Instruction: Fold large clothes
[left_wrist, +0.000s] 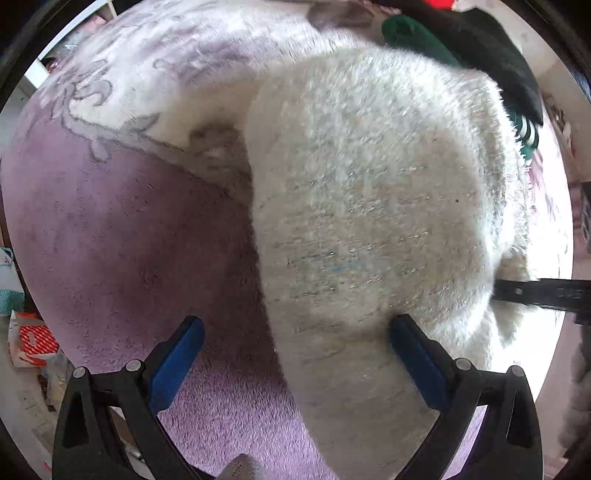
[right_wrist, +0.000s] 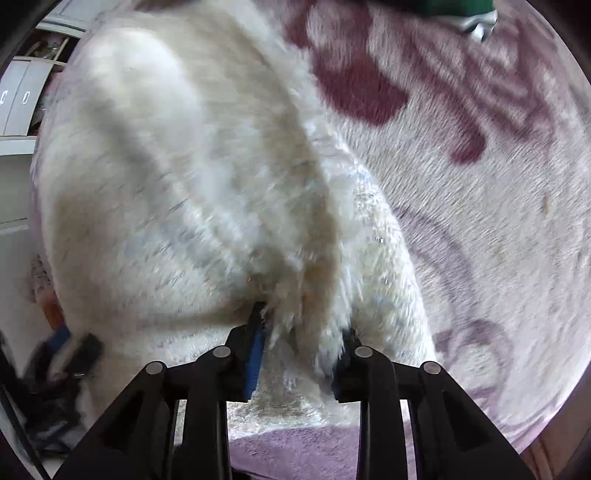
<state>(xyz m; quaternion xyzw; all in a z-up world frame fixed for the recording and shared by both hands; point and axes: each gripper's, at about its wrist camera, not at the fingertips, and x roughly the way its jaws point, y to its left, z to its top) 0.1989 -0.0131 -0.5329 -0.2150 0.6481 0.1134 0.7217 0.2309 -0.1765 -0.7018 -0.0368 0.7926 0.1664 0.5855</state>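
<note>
Now | left tool (left_wrist: 295, 354) gaping | right tool (right_wrist: 299, 354) pinching fluffy white sweater (right_wrist: 184, 184) | plush lilac rug (left_wrist: 110, 240)

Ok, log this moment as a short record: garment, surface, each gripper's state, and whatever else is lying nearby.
garment: fluffy white garment, bunched and partly lifted
surface: pink floral carpet
left gripper: open, jaws wide, the garment's edge lies between them
right gripper: shut on fluffy white garment, fabric pinched between the blue pads
nearby: green clothing and a black item beyond the garment
image quality: right wrist view motion-blurred
</note>
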